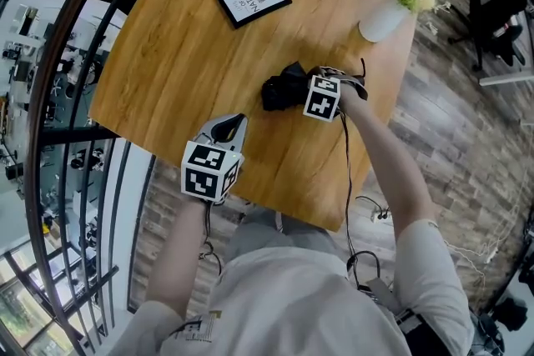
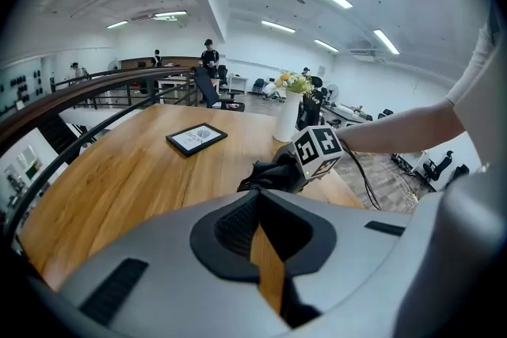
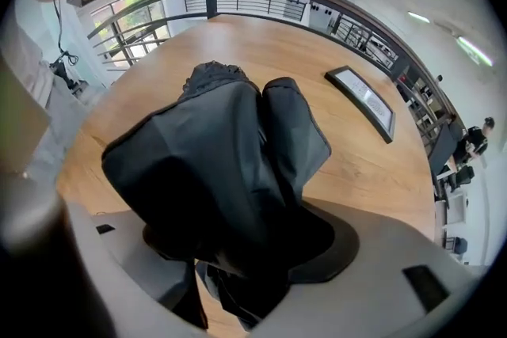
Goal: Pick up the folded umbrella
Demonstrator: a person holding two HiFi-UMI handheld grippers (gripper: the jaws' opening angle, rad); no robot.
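Head view: the black folded fabric umbrella [image 1: 279, 89] lies on the light wooden table [image 1: 167, 54], near the white vase of yellow flowers [image 1: 382, 19], on our side of it. The right gripper [image 1: 302, 86] stands steeply over it. The left gripper [image 1: 227, 122] hovers well apart from the vase, beyond the umbrella.

Left gripper view: jaws pinched to a sliver, empty.

Right gripper view: jaws wide and straddling the umbrella, with loose folds filling the gap. We see no clamp.

Risk, we reckon: closing bites cloth only, not the core, so it sags or slips on the lift. A swing toward the vase could tip it.
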